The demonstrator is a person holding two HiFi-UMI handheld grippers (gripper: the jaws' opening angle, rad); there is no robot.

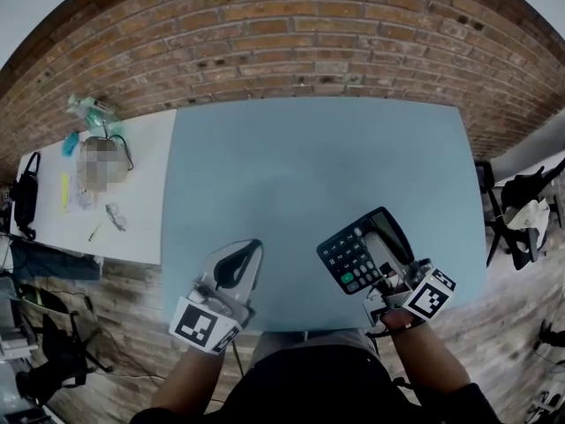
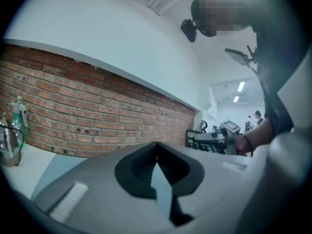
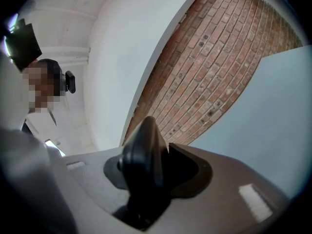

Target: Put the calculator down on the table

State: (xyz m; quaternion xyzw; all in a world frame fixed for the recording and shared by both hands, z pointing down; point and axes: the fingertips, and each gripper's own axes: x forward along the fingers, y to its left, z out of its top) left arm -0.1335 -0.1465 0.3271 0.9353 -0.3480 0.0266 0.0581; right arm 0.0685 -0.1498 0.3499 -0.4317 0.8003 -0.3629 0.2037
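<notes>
Behind blue table [image 1: 309, 166], brick wall [image 1: 291, 34]; white table [image 1: 146, 193] alongside.

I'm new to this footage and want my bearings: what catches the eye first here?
First the black calculator, gripped at its near end by the right claw over the near right part of the blue-grey table. The left claw is shut and empty by the table's near edge. A brick wall runs behind, and a cluttered white side table stands at the left.

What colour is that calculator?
The calculator is black, with one green key; the head view shows it best.
</notes>
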